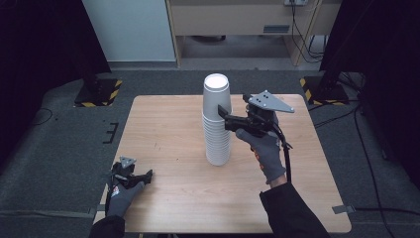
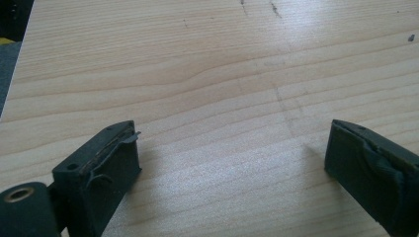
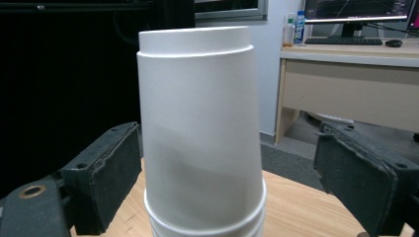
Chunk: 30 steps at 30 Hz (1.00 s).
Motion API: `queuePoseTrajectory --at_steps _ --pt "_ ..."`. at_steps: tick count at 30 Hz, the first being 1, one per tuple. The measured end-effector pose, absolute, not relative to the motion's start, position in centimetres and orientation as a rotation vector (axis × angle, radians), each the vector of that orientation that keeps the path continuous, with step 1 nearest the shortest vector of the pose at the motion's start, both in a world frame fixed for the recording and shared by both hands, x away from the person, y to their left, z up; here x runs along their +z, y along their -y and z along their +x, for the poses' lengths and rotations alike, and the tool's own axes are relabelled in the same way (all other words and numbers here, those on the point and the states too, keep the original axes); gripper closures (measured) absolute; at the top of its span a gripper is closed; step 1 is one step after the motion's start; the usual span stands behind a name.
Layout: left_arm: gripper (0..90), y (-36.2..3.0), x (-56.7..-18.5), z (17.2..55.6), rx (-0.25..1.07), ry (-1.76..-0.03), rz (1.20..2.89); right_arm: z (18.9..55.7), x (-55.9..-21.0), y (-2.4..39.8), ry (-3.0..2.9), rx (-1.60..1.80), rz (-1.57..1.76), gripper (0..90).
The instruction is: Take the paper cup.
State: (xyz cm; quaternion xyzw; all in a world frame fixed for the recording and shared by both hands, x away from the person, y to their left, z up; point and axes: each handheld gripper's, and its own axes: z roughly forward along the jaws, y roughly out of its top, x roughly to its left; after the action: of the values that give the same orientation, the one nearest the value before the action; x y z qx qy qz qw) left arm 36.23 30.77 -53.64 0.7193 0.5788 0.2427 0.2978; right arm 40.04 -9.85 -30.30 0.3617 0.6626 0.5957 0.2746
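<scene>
Jaws of the left gripper (image 1: 132, 177) are standing wide apart over bare wood, the gloved hand resting low at the table's (image 1: 168, 129) near-left corner, well left of the cup stack (image 1: 217, 119). Right gripper (image 3: 225, 168) is reaching level from the stack's right, jaws parted either side of the top cup (image 3: 200, 128), which is sitting upside down on the stack mid-table.

Lab or office, black curtains (image 1: 34, 44), desk (image 3: 356, 74), monitor (image 3: 358, 10)
</scene>
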Motion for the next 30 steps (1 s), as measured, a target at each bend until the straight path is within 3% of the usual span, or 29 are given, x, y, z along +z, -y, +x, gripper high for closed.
queuePoseTrajectory --at_steps 30 --pt "5.2 -30.8 -53.6 36.2 0.642 -1.537 1.913 43.4 -32.0 6.0 -1.834 1.556 0.973 10.8"
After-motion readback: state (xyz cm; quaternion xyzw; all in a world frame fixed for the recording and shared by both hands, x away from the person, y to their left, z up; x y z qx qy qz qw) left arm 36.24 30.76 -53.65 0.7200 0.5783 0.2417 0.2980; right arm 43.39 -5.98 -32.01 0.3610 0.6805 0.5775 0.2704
